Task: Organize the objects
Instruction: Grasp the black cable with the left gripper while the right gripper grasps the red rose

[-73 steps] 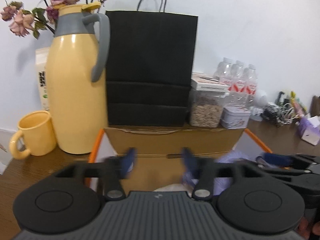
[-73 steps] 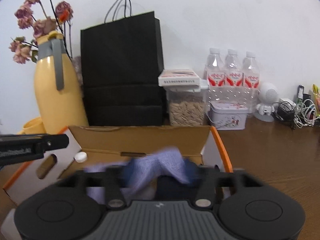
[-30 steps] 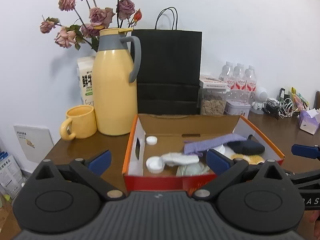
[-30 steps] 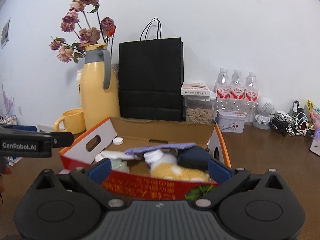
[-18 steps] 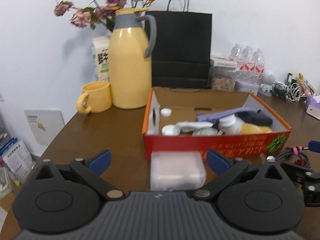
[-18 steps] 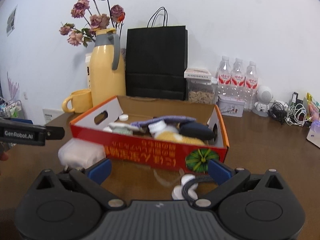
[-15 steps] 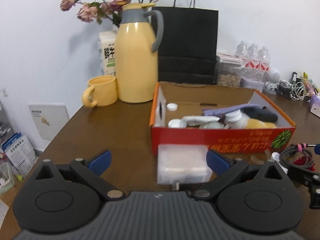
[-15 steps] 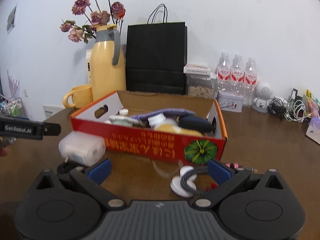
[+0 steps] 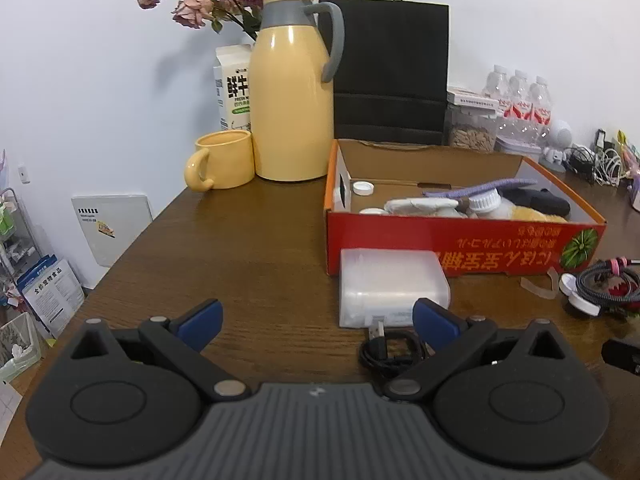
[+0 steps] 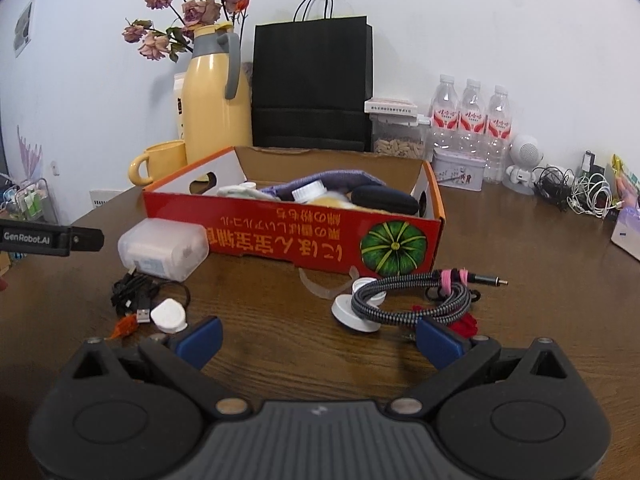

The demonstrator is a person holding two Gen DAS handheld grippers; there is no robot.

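A red cardboard box [image 9: 460, 242] [image 10: 288, 236] on the brown table holds a purple cloth [image 10: 340, 182], a dark case [image 10: 384, 198], a white-capped bottle [image 10: 308, 192] and other items. In front of it lie a frosted plastic case [image 9: 390, 286] [image 10: 164, 248], a black USB cable [image 9: 390, 350] [image 10: 136, 292], a white plug [image 10: 168, 315], a braided cable [image 10: 416, 296] and a white lid [image 10: 354, 312]. My left gripper [image 9: 316, 320] is open and empty, close before the plastic case. My right gripper [image 10: 318, 338] is open and empty, close before the braided cable.
A yellow jug [image 9: 294, 96], a yellow mug [image 9: 222, 160], a milk carton [image 9: 234, 88], a black paper bag [image 9: 390, 72], a seed jar [image 10: 398, 136] and water bottles [image 10: 472, 120] stand at the back. Tangled cables [image 10: 576, 192] lie at the right. The table's left edge [image 9: 132, 248] drops off.
Both grippers drew back from inside the box, the right one letting go of the purple cloth. The items on the table before the box came into view.
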